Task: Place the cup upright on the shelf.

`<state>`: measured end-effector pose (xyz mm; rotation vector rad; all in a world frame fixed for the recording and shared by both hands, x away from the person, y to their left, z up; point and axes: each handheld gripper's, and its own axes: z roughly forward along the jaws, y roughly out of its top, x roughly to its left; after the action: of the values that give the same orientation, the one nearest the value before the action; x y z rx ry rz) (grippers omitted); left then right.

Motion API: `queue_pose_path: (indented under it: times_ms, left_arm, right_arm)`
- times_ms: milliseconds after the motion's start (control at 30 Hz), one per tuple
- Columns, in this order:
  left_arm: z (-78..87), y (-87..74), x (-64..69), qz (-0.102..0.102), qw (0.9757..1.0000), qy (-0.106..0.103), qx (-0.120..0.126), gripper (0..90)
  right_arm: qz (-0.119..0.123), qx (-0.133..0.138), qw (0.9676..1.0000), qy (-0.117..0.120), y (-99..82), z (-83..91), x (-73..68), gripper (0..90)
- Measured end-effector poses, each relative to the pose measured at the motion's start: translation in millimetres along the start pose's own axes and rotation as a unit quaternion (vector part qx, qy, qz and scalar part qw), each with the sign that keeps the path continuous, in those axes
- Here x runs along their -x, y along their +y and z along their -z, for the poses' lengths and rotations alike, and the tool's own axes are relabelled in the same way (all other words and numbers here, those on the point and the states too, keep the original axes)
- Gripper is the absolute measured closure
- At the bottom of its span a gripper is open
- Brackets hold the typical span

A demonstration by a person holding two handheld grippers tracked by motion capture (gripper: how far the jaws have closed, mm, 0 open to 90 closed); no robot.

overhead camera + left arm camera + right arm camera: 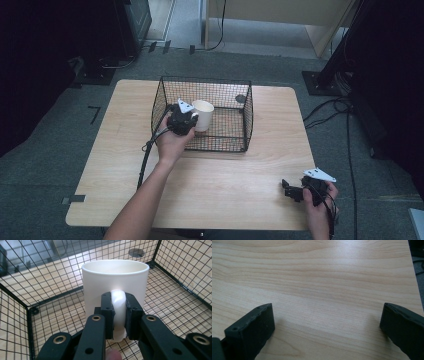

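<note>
A white mug (203, 114) (115, 280) stands upright inside a black wire basket (235, 87) (175, 277) at the middle of the wooden table. My left gripper (190, 119) (118, 312) reaches over the basket's left wall and is shut on the mug's handle (118, 302), one jaw on each side of it. My right gripper (286, 188) (327, 322) rests near the table's front right corner, open wide, with bare table wood (317, 285) between its jaws.
The basket has a dark round spot (240, 98) (137, 252) showing through its far right corner. The table's right edge (414, 277) lies close to my right gripper. Cables (345, 107) run over the grey floor to the right.
</note>
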<state>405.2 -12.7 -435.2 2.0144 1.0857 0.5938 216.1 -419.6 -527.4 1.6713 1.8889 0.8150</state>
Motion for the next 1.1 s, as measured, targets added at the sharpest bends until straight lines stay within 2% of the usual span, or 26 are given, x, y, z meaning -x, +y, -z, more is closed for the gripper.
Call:
queue_pose_path:
  times_ms: [100,167,267,300,367,500,700,800,867,1100]
  left_arm:
    - [0.0,0.2,1.3,-0.009,0.9999,0.003,-0.006,80.8]
    - [0.6,0.0,2.2,-0.009,0.9999,0.002,-0.011,80.4]
    - [3.7,0.3,2.2,-0.006,0.9999,0.005,-0.009,71.9]
    - [4.6,0.8,1.7,-0.004,0.9999,0.005,-0.01,71.8]
    - [4.1,0.7,0.9,0.0,0.9998,-0.003,-0.018,72.6]
    - [-2.0,-3.7,1.4,-0.005,0.9991,-0.009,-0.04,73.0]
    - [1.2,-4.9,-0.1,0.009,0.9994,-0.016,-0.028,70.0]
    - [9.1,-5.2,-2.4,0.027,0.999,-0.035,-0.004,66.3]
    - [15.0,-5.1,-2.1,0.035,0.9983,-0.045,0.011,60.2]
    - [36.5,-6.1,4.1,0.044,0.9966,-0.054,0.045,36.0]
  right_arm:
    - [0.0,0.0,1.0,0.0,0.0,0.0,0.0,0.0]
    - [0.0,0.0,1.0,0.0,0.0,0.0,0.0,0.0]
    - [0.0,0.0,1.0,0.0,0.0,0.0,0.0,0.0]
    - [0.0,0.0,1.0,0.0,0.0,0.0,0.0,0.0]
    - [0.0,0.0,1.0,0.0,0.0,0.0,0.0,0.0]
    - [-0.001,0.0,1.0,0.0,0.2,-0.1,0.2,0.0]
    - [-0.001,-0.001,1.0,0.0,0.3,-0.1,0.2,0.0]
    - [-0.001,0.0,1.0,0.0,0.3,-0.2,0.2,0.0]
    - [-0.001,0.0,1.0,0.0,0.3,-0.1,0.2,0.0]
    - [-0.001,0.0,1.0,0.0,0.3,-0.1,0.2,0.0]
